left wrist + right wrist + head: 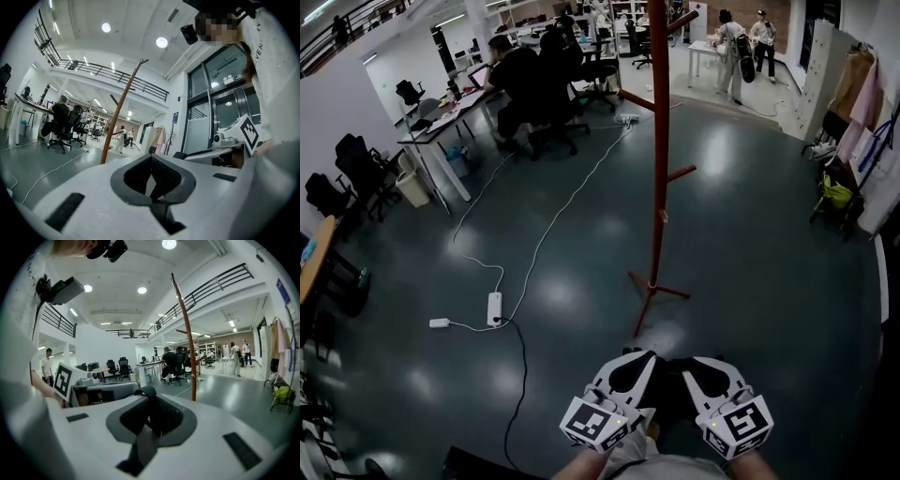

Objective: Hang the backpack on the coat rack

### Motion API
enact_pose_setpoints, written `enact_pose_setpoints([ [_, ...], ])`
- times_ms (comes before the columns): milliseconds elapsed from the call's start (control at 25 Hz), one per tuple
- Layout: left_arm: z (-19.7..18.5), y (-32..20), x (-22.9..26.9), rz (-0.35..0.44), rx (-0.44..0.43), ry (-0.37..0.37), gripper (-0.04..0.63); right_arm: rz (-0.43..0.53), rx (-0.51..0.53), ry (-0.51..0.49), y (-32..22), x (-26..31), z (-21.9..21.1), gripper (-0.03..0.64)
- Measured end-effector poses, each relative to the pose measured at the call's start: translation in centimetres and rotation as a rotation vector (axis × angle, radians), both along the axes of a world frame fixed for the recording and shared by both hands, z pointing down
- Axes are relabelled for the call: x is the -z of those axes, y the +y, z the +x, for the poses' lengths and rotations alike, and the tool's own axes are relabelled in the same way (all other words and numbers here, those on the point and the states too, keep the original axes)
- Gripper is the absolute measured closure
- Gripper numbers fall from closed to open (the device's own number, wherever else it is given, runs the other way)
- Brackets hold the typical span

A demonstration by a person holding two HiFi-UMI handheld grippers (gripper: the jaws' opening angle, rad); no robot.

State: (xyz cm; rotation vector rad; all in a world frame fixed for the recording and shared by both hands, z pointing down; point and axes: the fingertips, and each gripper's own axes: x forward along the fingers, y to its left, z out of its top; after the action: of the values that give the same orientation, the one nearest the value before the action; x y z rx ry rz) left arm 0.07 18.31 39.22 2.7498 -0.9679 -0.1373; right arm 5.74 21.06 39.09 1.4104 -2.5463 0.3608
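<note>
Backpack [668,401] hangs as a dark mass low between the two grippers, the left gripper [152,180] with its jaws pressed together on a dark strap [162,214], the right gripper [150,413] pinching a grey strap [140,446], and the red coat rack [660,141] upright on the floor [562,281] ahead, well apart.

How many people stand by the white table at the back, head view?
2. The nearer person stands at the white table's right end; the farther person stands just right of them. Others may be hidden behind the coat rack.
</note>
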Motion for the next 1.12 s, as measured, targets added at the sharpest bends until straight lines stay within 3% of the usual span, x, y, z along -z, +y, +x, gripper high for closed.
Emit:
enact_pose_setpoints([
  [280, 1.5, -7.2, -1.2, -0.030, -0.041, 0.021, 0.586, -0.052, 0.003, 0.015, -5.3, -1.5, 0.6, 0.574],
  [760, 2.2, -17.8, -0.1, 0.002, -0.076, 0.046, 0.586, 0.006, -0.029, 0.053, -17.2, 0.0, 1.1, 0.574],
  [1120, 3.0, -23.4, 0.9, 0.038, -0.019, 0.056, 0.586, 0.023, -0.030, 0.067, -24.8, 0.6, 1.5, 0.573],
])
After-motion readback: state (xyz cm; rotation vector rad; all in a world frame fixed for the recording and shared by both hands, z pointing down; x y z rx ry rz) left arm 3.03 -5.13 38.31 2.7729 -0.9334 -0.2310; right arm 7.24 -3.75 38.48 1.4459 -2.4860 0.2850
